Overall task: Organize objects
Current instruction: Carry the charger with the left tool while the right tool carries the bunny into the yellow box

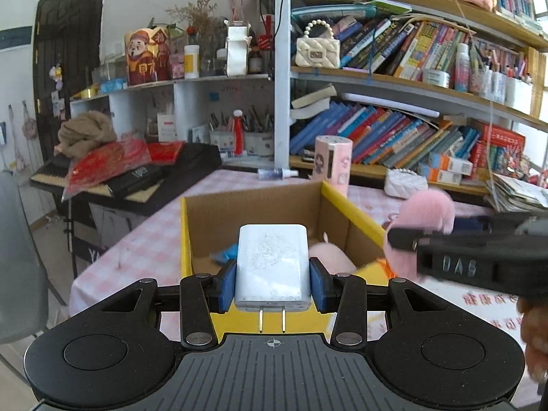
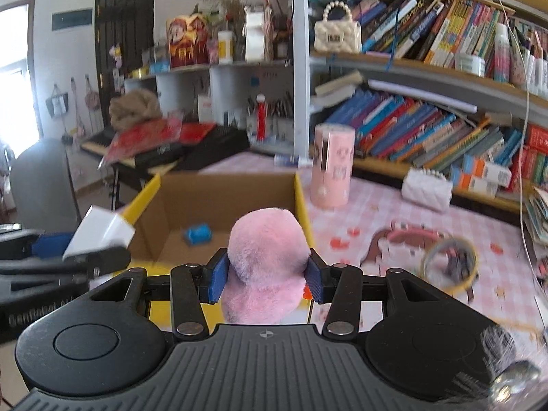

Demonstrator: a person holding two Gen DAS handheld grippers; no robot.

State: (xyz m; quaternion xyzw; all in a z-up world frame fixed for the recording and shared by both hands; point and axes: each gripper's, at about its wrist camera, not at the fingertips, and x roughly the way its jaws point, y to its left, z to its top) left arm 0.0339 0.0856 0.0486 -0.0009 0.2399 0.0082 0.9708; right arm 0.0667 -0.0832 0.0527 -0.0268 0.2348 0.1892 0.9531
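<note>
My left gripper (image 1: pixel 273 282) is shut on a white plug-in charger (image 1: pixel 272 263), prongs pointing back at the camera, held above the near edge of an open cardboard box (image 1: pixel 253 205) with yellow flaps. In the right wrist view my right gripper (image 2: pixel 263 277) is shut on a fluffy pink plush toy (image 2: pixel 265 257), also over the near edge of the box (image 2: pixel 226 191). The plush (image 1: pixel 423 226) and right gripper show at the right of the left wrist view; the charger (image 2: pixel 99 236) shows at the left of the right wrist view. Inside the box lie a small blue object (image 2: pixel 198 234) and a pink plush (image 1: pixel 330 260).
The box stands on a pink checked tablecloth (image 2: pixel 376 205). Behind it are a pink cylindrical container (image 2: pixel 332 167), a small spray bottle (image 1: pixel 275 173) and a white quilted purse (image 2: pixel 426 189). A hair band and a ring-shaped object (image 2: pixel 448 267) lie at right. Bookshelves (image 1: pixel 394 137) fill the back.
</note>
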